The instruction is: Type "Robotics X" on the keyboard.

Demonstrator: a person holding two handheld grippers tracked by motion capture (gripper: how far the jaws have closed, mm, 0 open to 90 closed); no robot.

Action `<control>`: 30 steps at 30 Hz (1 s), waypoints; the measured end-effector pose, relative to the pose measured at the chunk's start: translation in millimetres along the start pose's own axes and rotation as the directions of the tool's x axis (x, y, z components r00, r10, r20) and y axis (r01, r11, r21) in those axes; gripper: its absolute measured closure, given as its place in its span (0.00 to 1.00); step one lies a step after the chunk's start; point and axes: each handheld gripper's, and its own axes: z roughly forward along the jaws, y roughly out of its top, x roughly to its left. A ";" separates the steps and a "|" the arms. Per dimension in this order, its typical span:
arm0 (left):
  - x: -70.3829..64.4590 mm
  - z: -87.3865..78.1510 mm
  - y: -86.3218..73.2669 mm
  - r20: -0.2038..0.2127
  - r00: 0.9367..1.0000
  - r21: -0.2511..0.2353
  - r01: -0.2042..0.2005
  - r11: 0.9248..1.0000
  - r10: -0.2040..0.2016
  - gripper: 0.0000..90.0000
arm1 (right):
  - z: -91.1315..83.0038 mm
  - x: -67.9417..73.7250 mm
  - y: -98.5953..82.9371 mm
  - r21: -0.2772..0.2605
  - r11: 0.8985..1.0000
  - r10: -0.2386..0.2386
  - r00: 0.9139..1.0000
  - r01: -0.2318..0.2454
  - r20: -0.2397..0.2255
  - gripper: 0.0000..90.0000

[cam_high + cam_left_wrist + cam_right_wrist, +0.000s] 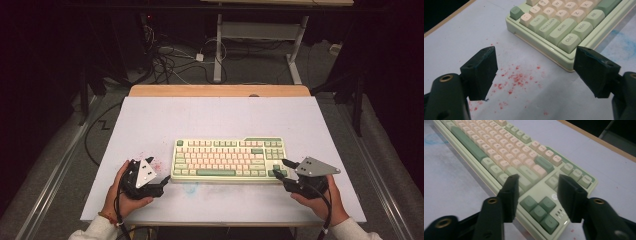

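A green and cream keyboard (229, 159) is lying flat on the white bench (220, 117), a bit nearer the front edge than the back edge, and about halfway between the left and right edges. The left gripper (161, 182) is sitting by the keyboard's front left corner, near the bench's front left corner. Its jaws are standing wide open and are holding nothing. In the left gripper view, one jaw is hanging just beside the Ctrl key corner, over some red specks (515, 79) on the bench. The right gripper (284, 170) is pointing at the keyboard's front right corner. Its jaws are standing open too, with nothing between them, and in the right gripper view they are hanging over the arrow keys (539, 209).
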 end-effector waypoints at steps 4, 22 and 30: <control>-0.6 0.2 -1.3 0.004 1.000 0.004 0.007 1.000 -0.007 0.20 | 8.6 2.1 12.5 0.006 1.000 -0.001 1.000 0.001 -0.031 0.75; -4.0 1.6 -1.0 0.024 1.000 0.006 0.006 1.000 -0.006 0.19 | 62.3 28.5 58.4 0.042 0.994 -0.095 0.984 0.102 -0.152 1.00; -5.8 4.0 -0.7 0.035 0.999 0.015 -0.004 1.000 0.003 0.19 | 79.7 32.7 57.8 0.075 0.991 -0.100 0.980 0.114 -0.174 1.00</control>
